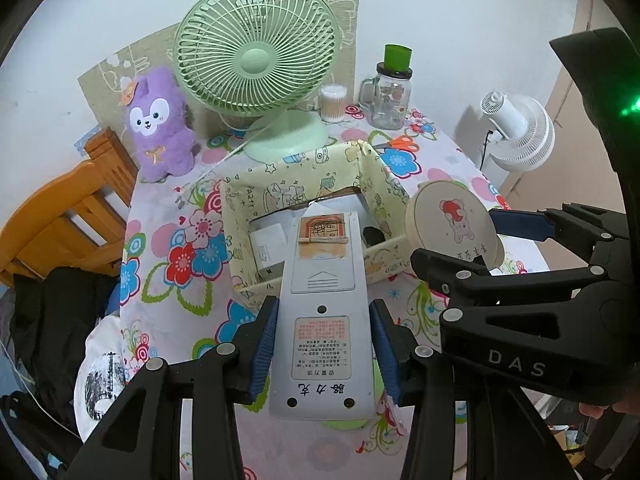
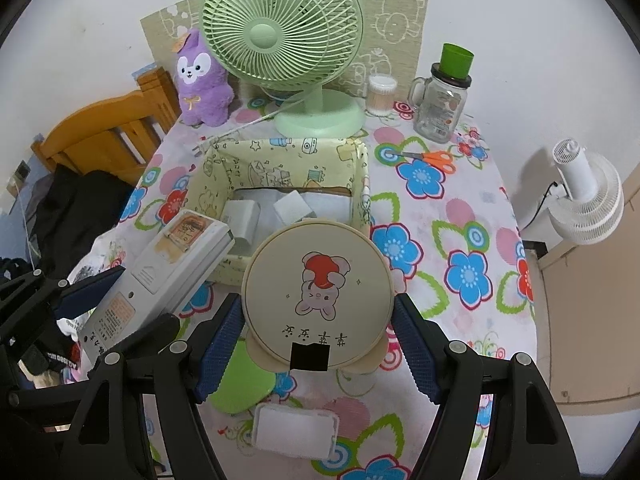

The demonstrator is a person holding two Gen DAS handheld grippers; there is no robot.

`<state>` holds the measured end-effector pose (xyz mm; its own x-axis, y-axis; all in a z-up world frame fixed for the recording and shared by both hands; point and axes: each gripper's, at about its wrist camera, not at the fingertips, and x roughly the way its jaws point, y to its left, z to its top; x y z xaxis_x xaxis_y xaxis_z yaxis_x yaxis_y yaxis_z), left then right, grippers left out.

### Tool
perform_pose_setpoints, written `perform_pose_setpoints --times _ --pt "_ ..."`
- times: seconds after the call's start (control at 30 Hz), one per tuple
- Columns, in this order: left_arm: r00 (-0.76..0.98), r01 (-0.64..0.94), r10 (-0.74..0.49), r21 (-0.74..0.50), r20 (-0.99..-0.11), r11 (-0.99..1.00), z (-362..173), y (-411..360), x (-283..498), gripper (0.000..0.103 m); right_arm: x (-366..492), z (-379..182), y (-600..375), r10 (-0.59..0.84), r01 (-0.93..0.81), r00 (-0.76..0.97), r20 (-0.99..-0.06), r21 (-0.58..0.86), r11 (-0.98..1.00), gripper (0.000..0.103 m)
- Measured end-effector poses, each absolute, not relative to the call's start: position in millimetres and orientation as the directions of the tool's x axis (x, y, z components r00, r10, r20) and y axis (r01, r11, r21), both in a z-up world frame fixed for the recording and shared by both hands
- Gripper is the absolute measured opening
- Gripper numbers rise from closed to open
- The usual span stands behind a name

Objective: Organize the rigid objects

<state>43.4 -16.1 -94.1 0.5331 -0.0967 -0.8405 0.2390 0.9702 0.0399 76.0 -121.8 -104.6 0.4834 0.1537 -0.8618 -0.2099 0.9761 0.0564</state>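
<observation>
Halfway-ish, by the look of it. The left gripper (image 1: 322,354) is clamped on a grey remote control (image 1: 323,312), back side up, and the right gripper (image 2: 316,330) is squeezing a round cream compact mirror (image 2: 317,294) with a bunny print. Both hang just short of the patterned storage box (image 2: 358,168) ahead of the fingers, which already holds a couple of white chargers (image 2: 245,218). Still loose below the right gripper: a green case (image 2: 240,388) and a white box (image 2: 295,430).
</observation>
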Motion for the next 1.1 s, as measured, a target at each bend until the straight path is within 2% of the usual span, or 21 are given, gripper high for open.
perform_pose_setpoints --times 1.1 --pt "0.504 0.177 -0.059 0.036 -0.862 0.983 -124 -11 131 0.046 160 -123 -112 0.173 -0.239 0.445 -0.879 0.07 0.969 0.076"
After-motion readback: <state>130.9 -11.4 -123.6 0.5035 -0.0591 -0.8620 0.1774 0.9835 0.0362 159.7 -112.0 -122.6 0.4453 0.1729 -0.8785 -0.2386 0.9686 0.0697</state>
